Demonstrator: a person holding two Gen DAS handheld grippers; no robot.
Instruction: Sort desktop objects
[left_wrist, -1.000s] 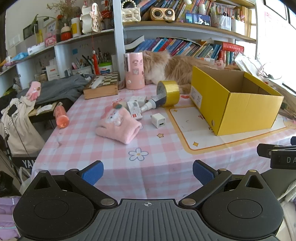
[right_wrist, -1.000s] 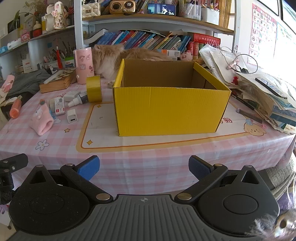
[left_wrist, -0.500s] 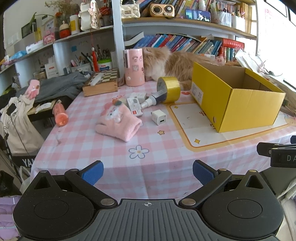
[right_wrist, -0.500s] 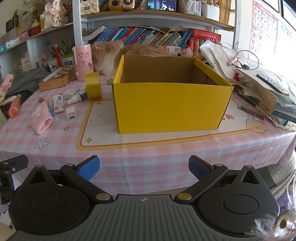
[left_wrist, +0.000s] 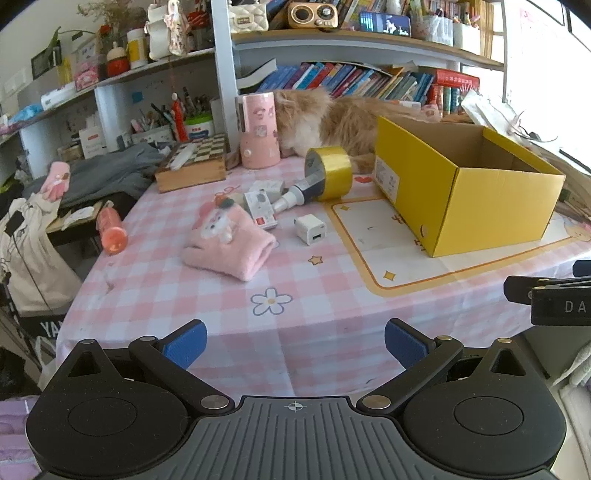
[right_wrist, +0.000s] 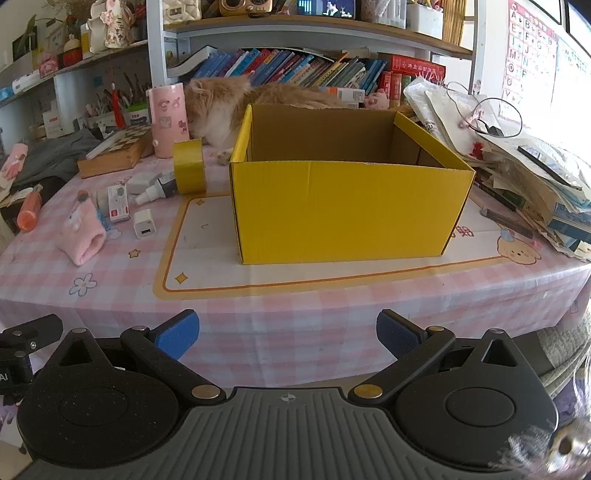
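Yellow cardboard made the open box (right_wrist: 347, 206), which stood on a white mat with an orange border (right_wrist: 207, 273) on the right part of the table (left_wrist: 207, 295); its inside looked empty as far as the right wrist view showed. Pink and white checks covered the tablecloth. To the left of the box the small things lay close together: a roll of yellow tape (left_wrist: 328, 171) stood on its edge just beside the box, and a small spray bottle (left_wrist: 295, 195) lay on its side, touching the tape. Next to it was a small white carton with a red mark (left_wrist: 262, 210), and a white charger plug (left_wrist: 311, 229) lay alone a little nearer to the camera. A pink fluffy glove with a cartoon face (left_wrist: 231, 242) lay in front of them. An orange bottle (left_wrist: 110, 230) lay near the left edge of the table, well apart from the rest. At the back stood a pink cylinder cup (left_wrist: 258, 129) and a wooden chess box (left_wrist: 194, 164), and an orange long-haired cat (right_wrist: 221, 107) lay behind the yellow box.

Both grippers were held before the near edge of the table. The left gripper (left_wrist: 293, 341) was spread wide and held nothing. The right gripper (right_wrist: 286, 332) was also wide apart and empty.
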